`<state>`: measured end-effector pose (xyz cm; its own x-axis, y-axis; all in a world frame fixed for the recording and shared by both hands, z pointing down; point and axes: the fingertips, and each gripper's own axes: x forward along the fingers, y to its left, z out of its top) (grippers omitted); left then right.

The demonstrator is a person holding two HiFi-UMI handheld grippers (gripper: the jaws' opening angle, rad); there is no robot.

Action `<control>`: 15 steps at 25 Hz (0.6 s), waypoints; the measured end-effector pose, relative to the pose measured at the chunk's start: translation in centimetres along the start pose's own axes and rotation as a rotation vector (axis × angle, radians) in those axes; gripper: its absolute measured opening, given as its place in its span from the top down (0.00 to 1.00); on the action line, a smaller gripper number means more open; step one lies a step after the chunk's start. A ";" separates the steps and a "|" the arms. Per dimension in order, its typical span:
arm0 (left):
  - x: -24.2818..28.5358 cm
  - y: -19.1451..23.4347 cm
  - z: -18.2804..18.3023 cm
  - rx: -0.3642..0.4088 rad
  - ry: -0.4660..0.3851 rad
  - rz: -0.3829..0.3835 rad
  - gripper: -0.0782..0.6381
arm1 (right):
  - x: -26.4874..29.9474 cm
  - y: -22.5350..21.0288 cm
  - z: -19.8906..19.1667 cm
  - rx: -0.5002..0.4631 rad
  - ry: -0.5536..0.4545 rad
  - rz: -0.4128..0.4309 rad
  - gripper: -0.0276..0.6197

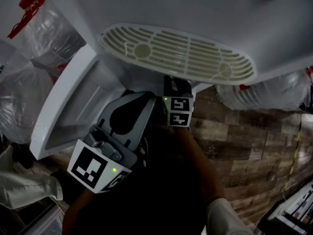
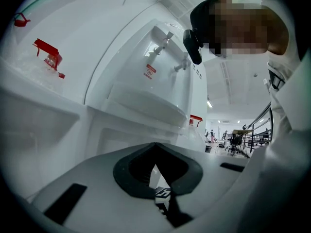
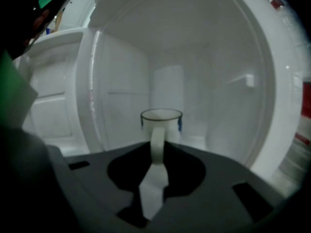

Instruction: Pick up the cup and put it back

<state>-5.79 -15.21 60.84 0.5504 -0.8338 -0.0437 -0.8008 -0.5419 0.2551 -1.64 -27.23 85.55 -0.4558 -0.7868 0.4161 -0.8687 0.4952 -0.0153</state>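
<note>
A white cup (image 3: pixel 161 123) with a handle stands inside a white fridge-like compartment (image 3: pixel 121 81), seen only in the right gripper view. Its handle points toward me and runs down into the slit between the jaws of my right gripper (image 3: pixel 158 152), which is shut on it. In the head view only the marker cube of that right gripper (image 1: pixel 178 109) shows, its jaws hidden under the cabinet's top. My left gripper (image 1: pixel 142 101) hangs beside the open door, level, its jaws drawn together with nothing between them. In its own view the left gripper (image 2: pixel 156 154) faces the door's inner side.
The cabinet door (image 1: pixel 68 106) stands open at the left, with moulded shelves (image 2: pixel 150 106) on its inner face. A slotted vent grille (image 1: pixel 181 53) lies on the cabinet's top. Clear plastic bags (image 1: pixel 29 82) sit at the left, and a wood-pattern floor (image 1: pixel 244 146) spreads to the right.
</note>
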 end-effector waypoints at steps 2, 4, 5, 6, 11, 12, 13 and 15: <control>-0.1 0.0 -0.2 -0.004 0.007 0.002 0.88 | -0.2 0.0 0.0 -0.005 -0.003 0.006 0.83; -0.1 0.1 -0.2 -0.006 0.012 0.006 0.88 | -0.4 0.0 0.1 -0.011 -0.006 0.009 0.84; -0.2 0.2 -0.4 -0.010 0.020 0.011 0.88 | -0.5 0.0 0.1 -0.012 -0.008 0.010 0.84; -0.3 0.2 -0.5 -0.014 0.025 0.015 0.88 | -0.6 0.0 0.1 -0.012 -0.009 0.011 0.84; -0.3 0.5 -0.2 -0.014 0.009 0.021 0.88 | -1.1 -0.1 0.7 -0.017 -0.023 0.025 0.84; -0.3 0.5 -0.3 -0.017 0.014 0.023 0.88 | -1.2 -0.1 0.8 -0.019 -0.023 0.028 0.84; -0.3 0.5 -0.4 -0.020 0.020 0.025 0.88 | -1.3 -0.1 0.8 -0.019 -0.021 0.031 0.84; -0.3 0.5 -0.4 -0.021 0.022 0.025 0.88 | -1.6 -0.2 0.7 -0.020 -0.020 0.038 0.84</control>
<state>-6.26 -15.22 61.39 0.5355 -0.8444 -0.0158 -0.8094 -0.5185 0.2756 -0.87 -26.28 84.24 -0.4923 -0.7746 0.3969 -0.8468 0.5317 -0.0127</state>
